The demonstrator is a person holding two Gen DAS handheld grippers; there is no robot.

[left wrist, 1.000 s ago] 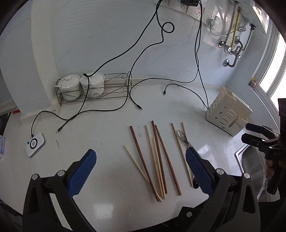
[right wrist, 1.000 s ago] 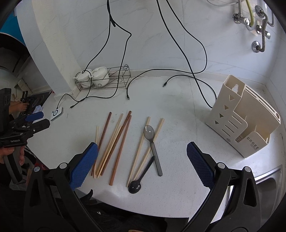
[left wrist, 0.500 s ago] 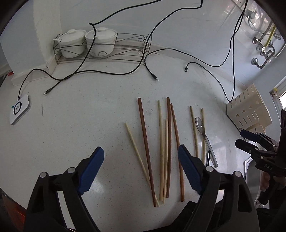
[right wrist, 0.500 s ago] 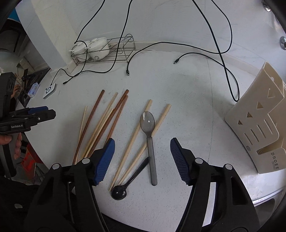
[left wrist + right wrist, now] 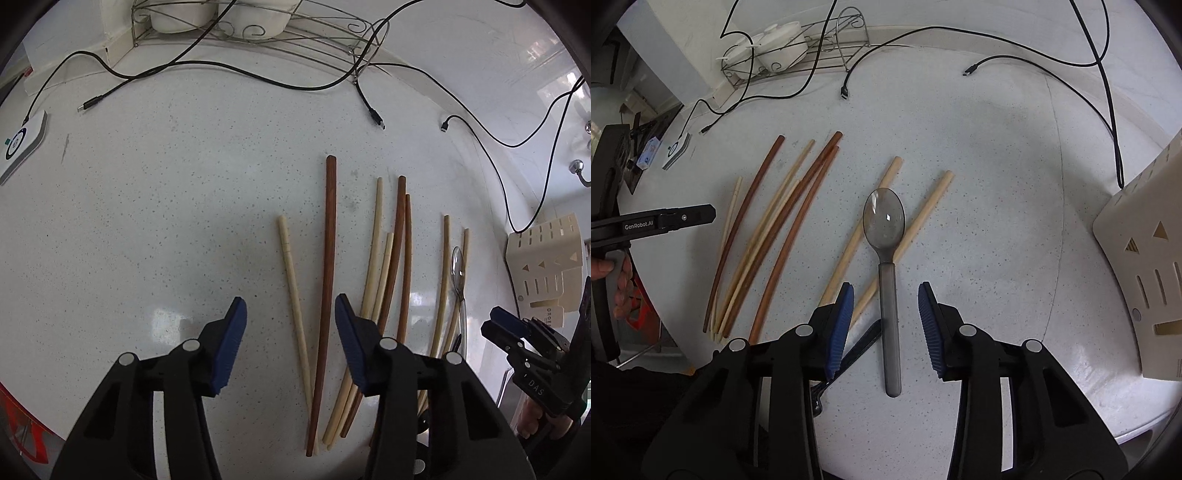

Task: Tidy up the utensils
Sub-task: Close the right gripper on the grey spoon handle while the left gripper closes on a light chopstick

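Observation:
Several brown and pale chopsticks (image 5: 399, 258) lie side by side on the white counter. My left gripper (image 5: 290, 317) points down over them, its jaws closing around a pale chopstick (image 5: 293, 280) and a dark brown chopstick (image 5: 328, 258); the pads do not touch either one. My right gripper (image 5: 886, 317) is closing around the handle of a grey spoon (image 5: 889, 295), with gaps on both sides. A black spoon (image 5: 862, 345) lies partly under its left finger. Each gripper shows in the other's view: the right gripper (image 5: 496, 325) and the left gripper (image 5: 701, 216).
A cream utensil holder (image 5: 1137, 240) stands at the right, also in the left wrist view (image 5: 546, 266). At the back, a wire rack (image 5: 295, 33) holds white lidded pots. Black cables (image 5: 229, 68) trail over the counter. A white charging puck (image 5: 20, 142) lies far left.
Both grippers have sunk toward the counter and their jaws have narrowed. The left now straddles two chopsticks, and the right straddles the grey spoon's handle.

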